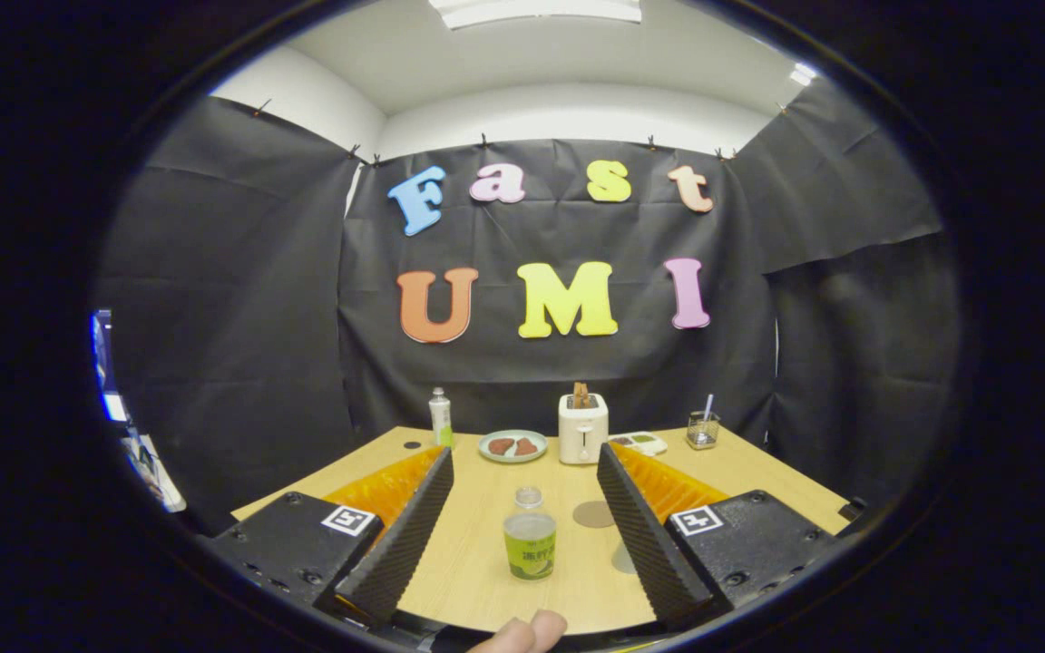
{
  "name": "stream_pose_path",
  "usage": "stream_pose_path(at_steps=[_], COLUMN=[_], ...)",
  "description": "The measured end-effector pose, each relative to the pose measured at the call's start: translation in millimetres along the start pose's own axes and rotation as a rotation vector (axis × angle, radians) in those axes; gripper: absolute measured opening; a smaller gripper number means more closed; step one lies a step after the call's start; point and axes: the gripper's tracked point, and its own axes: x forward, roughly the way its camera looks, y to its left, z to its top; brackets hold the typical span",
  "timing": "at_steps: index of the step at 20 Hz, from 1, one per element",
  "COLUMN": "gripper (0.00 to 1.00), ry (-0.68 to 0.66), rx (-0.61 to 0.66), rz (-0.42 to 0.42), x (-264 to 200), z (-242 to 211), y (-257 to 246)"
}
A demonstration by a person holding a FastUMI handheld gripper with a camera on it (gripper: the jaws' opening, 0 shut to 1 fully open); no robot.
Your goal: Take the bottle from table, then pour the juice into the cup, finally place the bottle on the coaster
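Two fingers spread wide: gripper (522,508) open, holding nothing. Bottle (530,535) stands upright on surface (468,562), between fingers, touching neither; you are lined up for side grasp. Judged step: approach, grasp not yet made. Coaster (593,514) lies flat just beyond bottle, close beside right finger, free for final placement. Clear cup (702,430) sits far back right, well apart; expect long carry before pour. Toaster (583,428) and plate (512,445) stand between; keep clear.

The gripper (522,508) has two black housings with screws, each bearing a square white tag. Its fingers (400,535) are ribbed, spread wide apart. Two fingertips (522,632) of a hand peek below.
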Motion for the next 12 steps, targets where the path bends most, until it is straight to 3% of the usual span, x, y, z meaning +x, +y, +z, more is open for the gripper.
stream_pose_path(at_steps=[12], gripper=[1.00], ry=[0.048], rx=[-0.039], rz=[-0.071], x=[54.5], z=[-47.8], y=[3.9])
